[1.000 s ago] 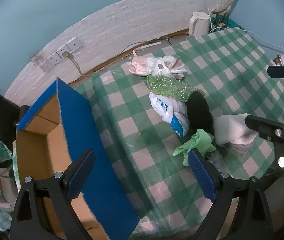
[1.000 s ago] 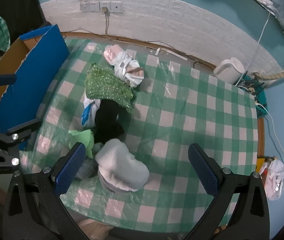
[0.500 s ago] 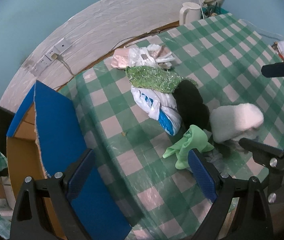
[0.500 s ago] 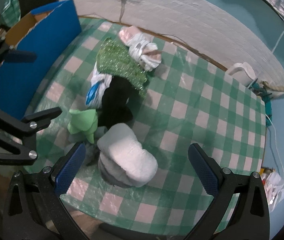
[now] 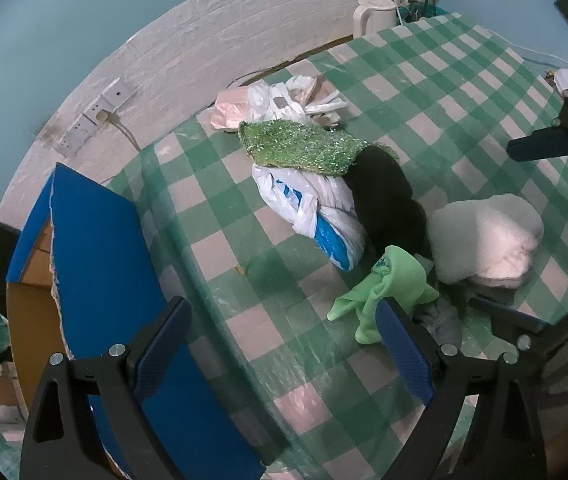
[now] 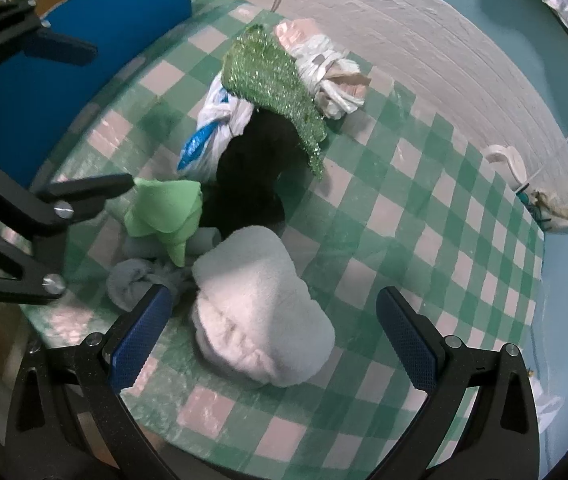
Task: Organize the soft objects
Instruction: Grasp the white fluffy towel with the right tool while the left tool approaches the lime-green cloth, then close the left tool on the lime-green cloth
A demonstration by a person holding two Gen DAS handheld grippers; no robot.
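A heap of soft things lies on the green checked tablecloth (image 5: 464,92): a white fluffy bundle (image 6: 259,312), a light green cloth (image 6: 167,212), grey socks (image 6: 131,284), a black cloth (image 6: 255,184), a sparkly green cloth (image 6: 267,72), a white and blue plastic bag (image 5: 316,208) and a white bag with pink wrapping (image 5: 279,100). My right gripper (image 6: 271,340) stands open just over the white bundle. My left gripper (image 5: 284,344) is open above the cloth near the light green cloth (image 5: 388,284), holding nothing.
A cardboard box with blue flaps (image 5: 95,280) stands at the table's left edge. A white kettle (image 5: 372,16) and cables sit at the far corner by the white brick wall with sockets (image 5: 91,116). The table's near edge lies under both grippers.
Both grippers have come lower and closer to the heap. The right one now frames the white bundle; the left has swung right, away from the box. Both stayed open.
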